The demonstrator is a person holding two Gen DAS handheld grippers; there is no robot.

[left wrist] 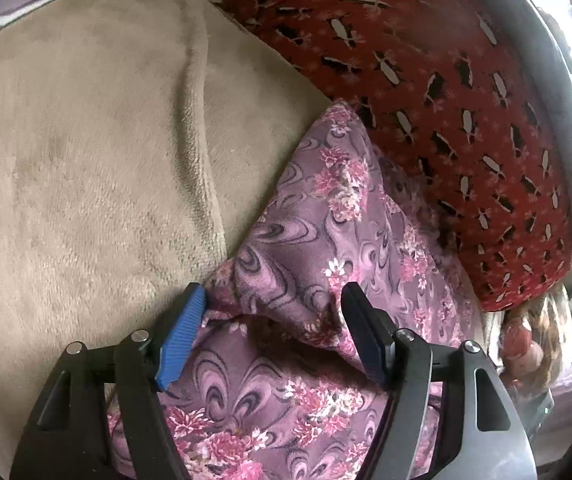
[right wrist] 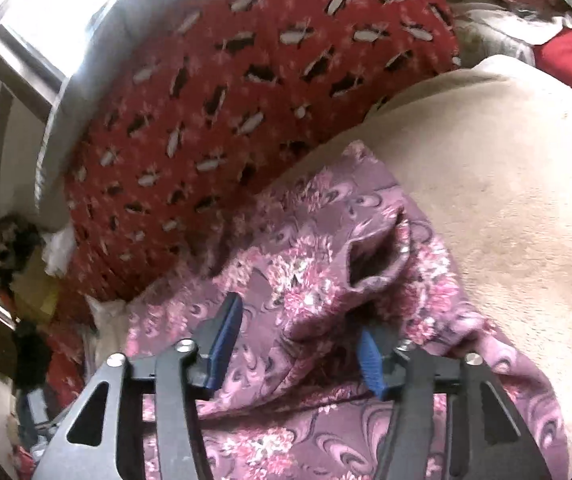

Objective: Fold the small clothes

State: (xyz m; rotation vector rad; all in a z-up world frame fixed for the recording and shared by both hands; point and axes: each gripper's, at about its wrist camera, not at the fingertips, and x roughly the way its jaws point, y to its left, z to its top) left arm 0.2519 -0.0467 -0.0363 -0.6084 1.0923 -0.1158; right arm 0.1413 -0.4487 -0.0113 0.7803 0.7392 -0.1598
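Observation:
A purple garment with pink flowers (left wrist: pixel 326 216) lies rumpled on a beige fleece blanket (left wrist: pixel 86 152). My left gripper (left wrist: pixel 274 300) is open, its blue-padded fingers (left wrist: pixel 182 332) straddling a raised fold at the garment's edge. In the right wrist view the same garment (right wrist: pixel 310 264) shows a gaping opening like a sleeve or cuff. My right gripper (right wrist: pixel 302 320) is open, with bunched cloth rising between its fingers (right wrist: pixel 222 336). Neither pair of pads presses the cloth together.
A red patterned cushion or quilt (left wrist: pixel 446 100) lies just behind the garment, also in the right wrist view (right wrist: pixel 226 100). A bright window (right wrist: pixel 58 4) and clutter (right wrist: pixel 14 264) are at the side. Beige blanket (right wrist: pixel 506 200) spreads beside the garment.

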